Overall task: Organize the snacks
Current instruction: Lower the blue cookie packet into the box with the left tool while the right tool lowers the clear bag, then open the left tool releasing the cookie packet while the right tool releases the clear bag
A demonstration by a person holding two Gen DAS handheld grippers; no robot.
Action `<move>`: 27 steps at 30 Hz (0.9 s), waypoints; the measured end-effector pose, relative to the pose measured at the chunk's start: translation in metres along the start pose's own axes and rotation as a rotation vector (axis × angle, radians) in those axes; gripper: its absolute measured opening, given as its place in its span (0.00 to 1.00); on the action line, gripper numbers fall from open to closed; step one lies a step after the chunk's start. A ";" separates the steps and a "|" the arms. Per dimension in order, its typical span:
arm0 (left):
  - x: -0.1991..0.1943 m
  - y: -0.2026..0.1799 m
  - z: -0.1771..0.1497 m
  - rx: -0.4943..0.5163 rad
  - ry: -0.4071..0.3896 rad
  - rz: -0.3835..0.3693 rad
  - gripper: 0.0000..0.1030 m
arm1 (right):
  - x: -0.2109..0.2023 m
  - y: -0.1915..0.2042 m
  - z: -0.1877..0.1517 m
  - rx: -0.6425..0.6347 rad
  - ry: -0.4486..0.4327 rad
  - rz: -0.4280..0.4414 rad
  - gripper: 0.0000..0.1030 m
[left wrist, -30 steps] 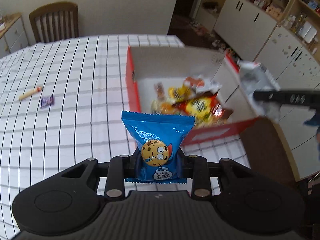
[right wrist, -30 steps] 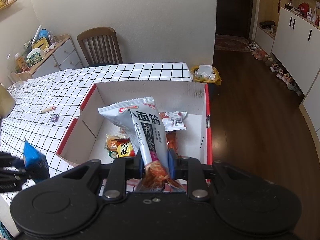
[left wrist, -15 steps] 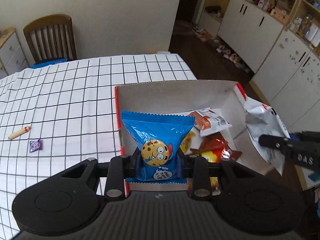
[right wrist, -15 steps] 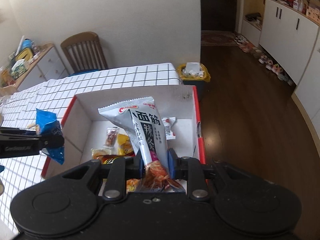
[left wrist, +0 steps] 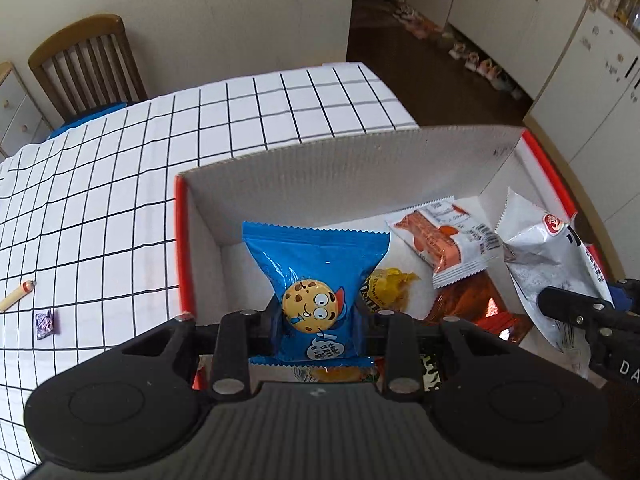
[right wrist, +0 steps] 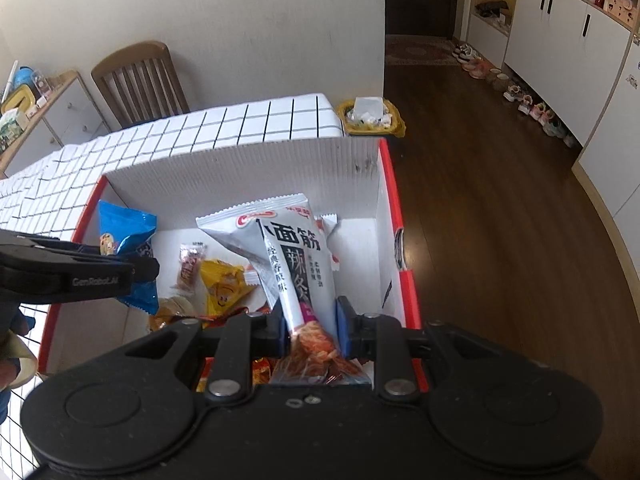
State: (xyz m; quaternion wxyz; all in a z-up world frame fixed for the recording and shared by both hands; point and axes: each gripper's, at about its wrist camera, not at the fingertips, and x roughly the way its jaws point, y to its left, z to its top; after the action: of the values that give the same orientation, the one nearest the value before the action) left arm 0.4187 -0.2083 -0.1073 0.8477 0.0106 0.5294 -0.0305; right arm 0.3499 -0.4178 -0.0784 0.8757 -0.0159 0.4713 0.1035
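My left gripper (left wrist: 316, 314) is shut on a blue cookie packet (left wrist: 316, 276), held upright above the left side of a red and white cardboard box (left wrist: 340, 160). My right gripper (right wrist: 310, 326) is shut on a tall white snack bag (right wrist: 294, 256) with black lettering, above the right side of the same box (right wrist: 248, 164). Inside lie an orange-and-white packet (left wrist: 448, 240), a yellow packet (left wrist: 390, 288) and a shiny red-orange one (left wrist: 472, 304). The right wrist view shows the left gripper (right wrist: 136, 270) with the blue packet (right wrist: 124, 232) at the box's left wall.
The box sits at the right end of a table with a white grid cloth (left wrist: 100, 200). A small purple wrapper (left wrist: 46, 323) and a thin stick snack (left wrist: 16, 296) lie on the cloth to the left. A wooden chair (left wrist: 84, 64) stands behind the table. Dark floor lies right.
Both grippers have moved forward and down over the box, each still holding its packet. The box now fills more of both views and the two grippers are closer together.
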 end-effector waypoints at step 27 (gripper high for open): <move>-0.006 -0.001 -0.005 0.006 -0.004 0.019 0.64 | -0.016 0.004 -0.008 -0.033 -0.013 0.024 0.44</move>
State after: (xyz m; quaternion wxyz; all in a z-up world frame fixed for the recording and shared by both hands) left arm 0.4113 -0.2088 -0.1042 0.8490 0.0182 0.5275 -0.0239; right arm 0.3339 -0.4174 -0.0695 0.8771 -0.0240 0.4641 0.1217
